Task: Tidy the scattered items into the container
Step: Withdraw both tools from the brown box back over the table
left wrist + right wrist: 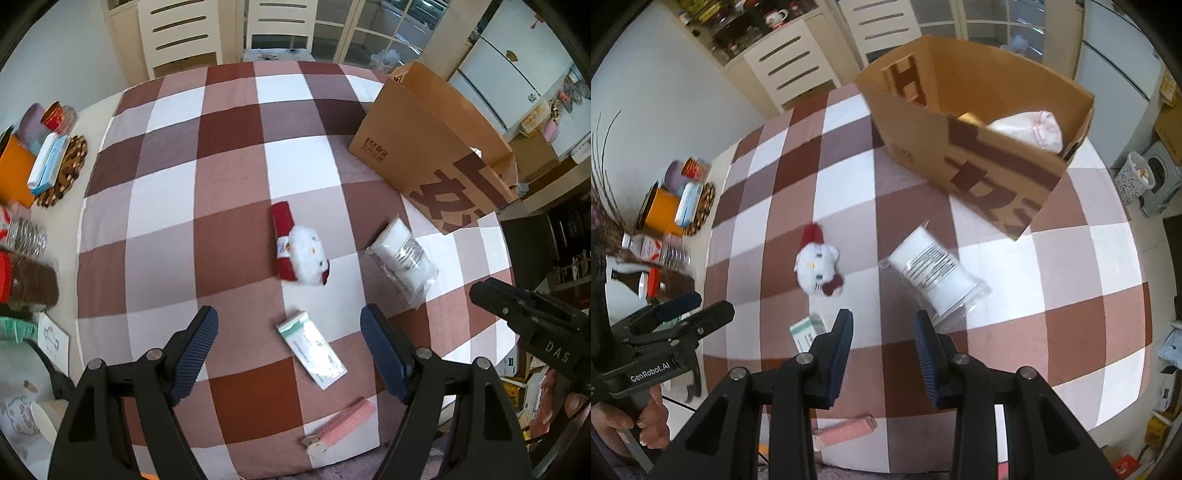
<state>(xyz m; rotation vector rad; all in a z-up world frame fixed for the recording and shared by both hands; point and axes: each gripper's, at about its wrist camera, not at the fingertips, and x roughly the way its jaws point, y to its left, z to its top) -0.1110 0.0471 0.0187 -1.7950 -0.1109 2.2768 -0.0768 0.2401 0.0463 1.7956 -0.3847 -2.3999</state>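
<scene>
Checked cloth covers table. One brown cardboard box stands at far right, open top, one pink-white cloth item inside. Four loose items on cloth: one red-white plush, one clear packet of white pads, one green-white flat box, one pink strip near table's front edge. Left gripper wide, empty, above flat box. Right gripper narrow gap, nothing between pads.
</scene>
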